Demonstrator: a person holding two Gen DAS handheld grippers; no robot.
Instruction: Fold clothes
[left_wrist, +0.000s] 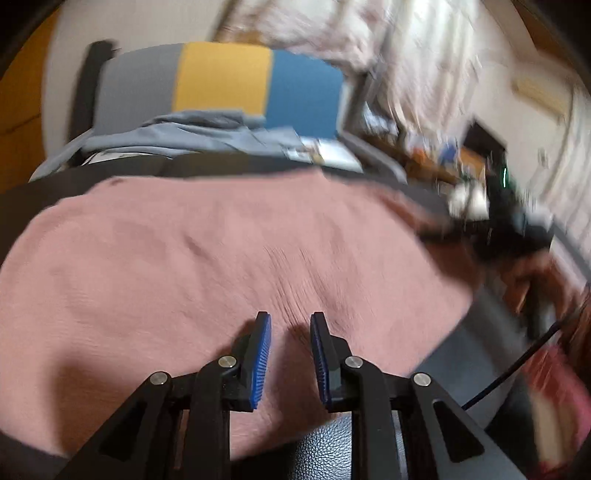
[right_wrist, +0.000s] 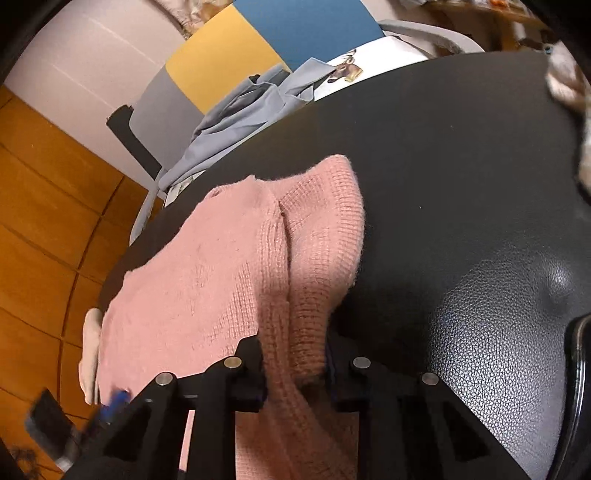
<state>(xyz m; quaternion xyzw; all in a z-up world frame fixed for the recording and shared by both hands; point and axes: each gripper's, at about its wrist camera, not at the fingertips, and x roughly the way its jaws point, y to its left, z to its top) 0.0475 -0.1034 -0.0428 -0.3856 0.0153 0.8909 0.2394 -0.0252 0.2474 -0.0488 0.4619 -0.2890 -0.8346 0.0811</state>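
Left gripper (left_wrist: 290, 354) over the pink knit sweater (left_wrist: 207, 266), jaws apart and empty. Right gripper (right_wrist: 295, 369) clamped on a bunched fold of that sweater, spread across the black leather counter (right_wrist: 461, 184). Beyond, crumpled grey clothing (right_wrist: 236, 125) against a grey, yellow and blue chair back (left_wrist: 225, 81).

A black leather-grained tabletop (right_wrist: 480, 177) fills the foreground. Beyond it at 12 o'clock stands a chair (left_wrist: 221, 81) with a backrest in grey, yellow and blue panels, against a pale wall (right_wrist: 85, 66). At 9 o'clock, orange wooden floorboards (right_wrist: 40, 221) run below the wall.
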